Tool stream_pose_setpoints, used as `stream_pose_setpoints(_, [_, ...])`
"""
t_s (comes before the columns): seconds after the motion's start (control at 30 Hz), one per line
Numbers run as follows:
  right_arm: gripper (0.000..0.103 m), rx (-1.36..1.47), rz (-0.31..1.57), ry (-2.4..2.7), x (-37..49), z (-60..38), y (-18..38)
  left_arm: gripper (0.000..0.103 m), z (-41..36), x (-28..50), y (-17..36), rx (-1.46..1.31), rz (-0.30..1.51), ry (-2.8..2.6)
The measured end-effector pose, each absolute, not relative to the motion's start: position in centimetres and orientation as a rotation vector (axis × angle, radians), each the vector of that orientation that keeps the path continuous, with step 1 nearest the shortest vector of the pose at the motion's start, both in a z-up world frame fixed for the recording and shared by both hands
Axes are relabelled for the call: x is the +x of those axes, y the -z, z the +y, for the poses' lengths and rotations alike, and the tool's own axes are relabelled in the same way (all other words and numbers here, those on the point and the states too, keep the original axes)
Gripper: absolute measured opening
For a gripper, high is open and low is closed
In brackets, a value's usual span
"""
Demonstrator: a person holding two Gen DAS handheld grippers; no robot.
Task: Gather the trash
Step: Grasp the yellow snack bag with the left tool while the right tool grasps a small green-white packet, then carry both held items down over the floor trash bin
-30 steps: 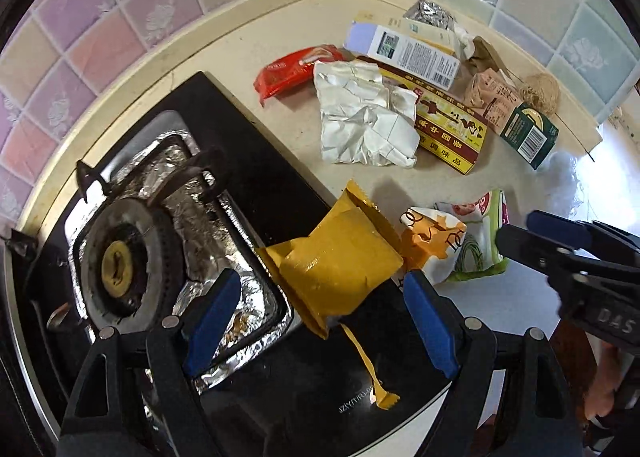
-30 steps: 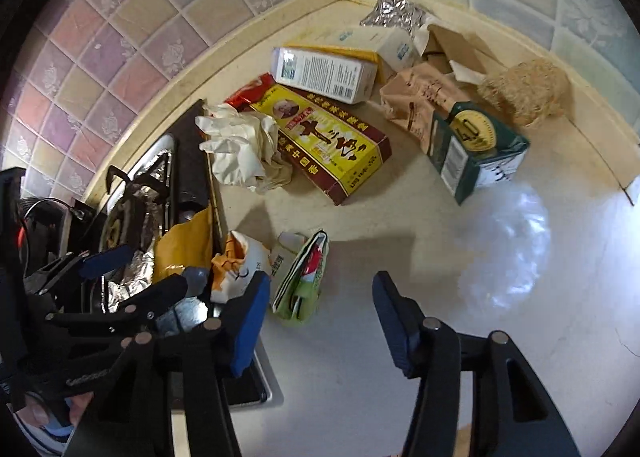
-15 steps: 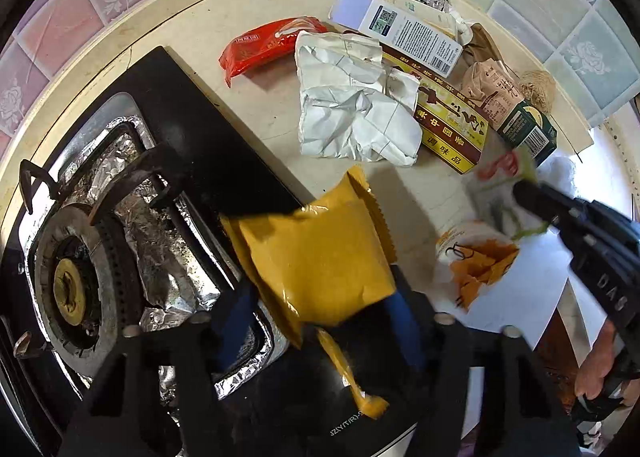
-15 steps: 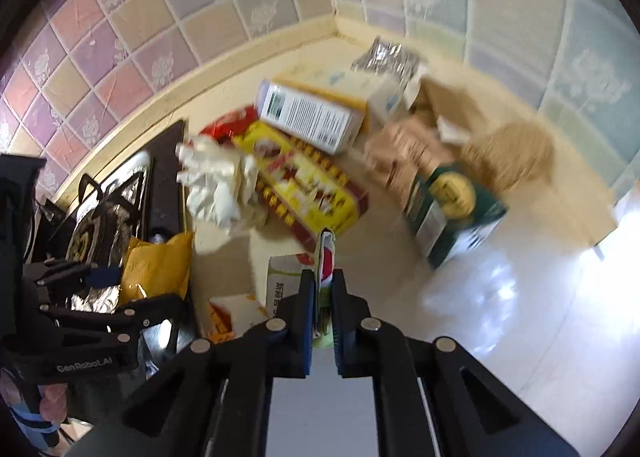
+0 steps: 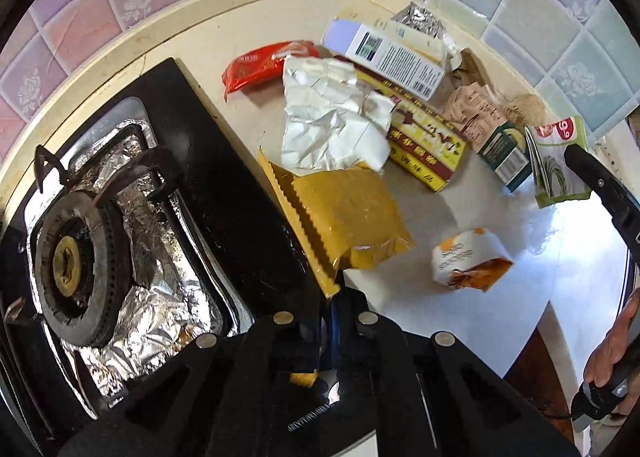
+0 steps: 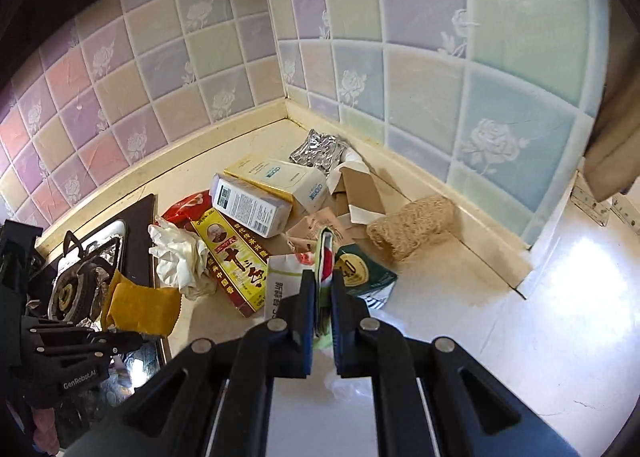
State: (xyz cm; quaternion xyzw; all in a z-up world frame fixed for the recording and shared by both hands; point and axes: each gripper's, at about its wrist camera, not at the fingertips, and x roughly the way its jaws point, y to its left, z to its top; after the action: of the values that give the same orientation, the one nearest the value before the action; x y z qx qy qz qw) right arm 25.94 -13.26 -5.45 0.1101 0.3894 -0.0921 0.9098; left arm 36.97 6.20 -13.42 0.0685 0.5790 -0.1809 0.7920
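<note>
Left wrist view showed the left gripper (image 5: 330, 313) squeezed tight on the torn edge of a yellow snack bag (image 5: 348, 221). The bag was lifted up over the edge of the black gas stove (image 5: 224, 193). Foil (image 5: 160, 289) lay around the burner (image 5: 76, 269) on that stove.

Right wrist view showed the right gripper (image 6: 320, 297) pinched on a green and white wrapper (image 6: 325, 253), held up in the air above the counter (image 6: 540, 317). The same wrapper (image 5: 558, 161) could be seen at the far right of the left view.

So two bits of trash were picked up, one in each gripper. I think the job was only just getting going, because lots more was left. A small orange and white packet (image 5: 468, 261) lay alone on the counter near the yellow bag. Farther back sat crumpled white paper (image 5: 332, 121), a red wrapper (image 5: 264, 65), a long yellow and red box (image 5: 424, 141), and a white box with a barcode (image 5: 388, 53). A green box (image 5: 504, 153), a torn brown carton (image 5: 472, 113), a shiny foil packet (image 5: 420, 17) and a scratchy tan scrubber (image 6: 412, 225) were piled in the corner by the tiled wall (image 6: 360, 57).

No bin or bag for the trash showed in either view, so I could not tell where the two held pieces should go.
</note>
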Motion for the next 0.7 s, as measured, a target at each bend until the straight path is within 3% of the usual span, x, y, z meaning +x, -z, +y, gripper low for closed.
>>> stream_pose_setpoints(0.37, [0.007,0.209,0.814,0.075,18.4,-14.7,3.5,0.0,6.0,29.0,7.7,0.033,1.15,0.352])
stream_pose_setpoints(0.7, [0.007,0.168,0.872,-0.079,9.5,-15.1,4.2,0.0,5.6,17.7,6.3,-0.056,1.107,0.323])
